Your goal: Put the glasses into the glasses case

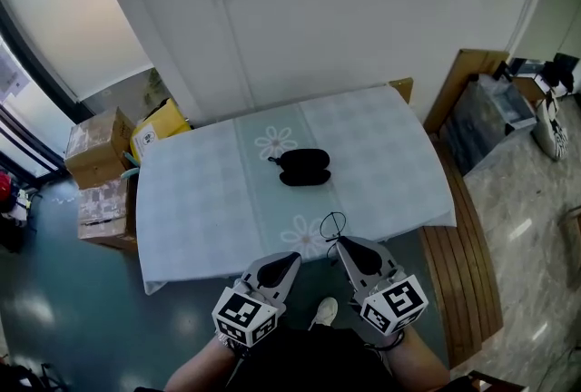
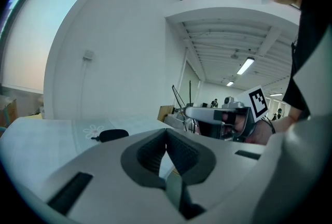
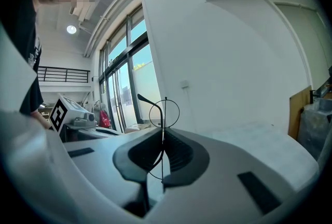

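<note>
The black glasses case [image 1: 304, 167] lies near the middle of the table [image 1: 200, 200], which has a pale checked cloth; whether its lid is open I cannot tell. The case also shows small and far off [image 2: 113, 135] in the left gripper view. Thin wire-rimmed glasses [image 1: 333, 225] are held over the table's near edge by my right gripper [image 1: 343, 245], which is shut on the frame. In the right gripper view the glasses [image 3: 164, 112] stick up between the jaws of the right gripper [image 3: 162, 137]. My left gripper [image 1: 290, 261] [image 2: 166, 141] is beside it, shut and empty.
Cardboard boxes [image 1: 95, 150] and a yellow bag [image 1: 162, 125] stand on the floor left of the table. A wooden bench [image 1: 472, 263] and a plastic crate [image 1: 490, 113] are on the right. A white wall runs behind the table.
</note>
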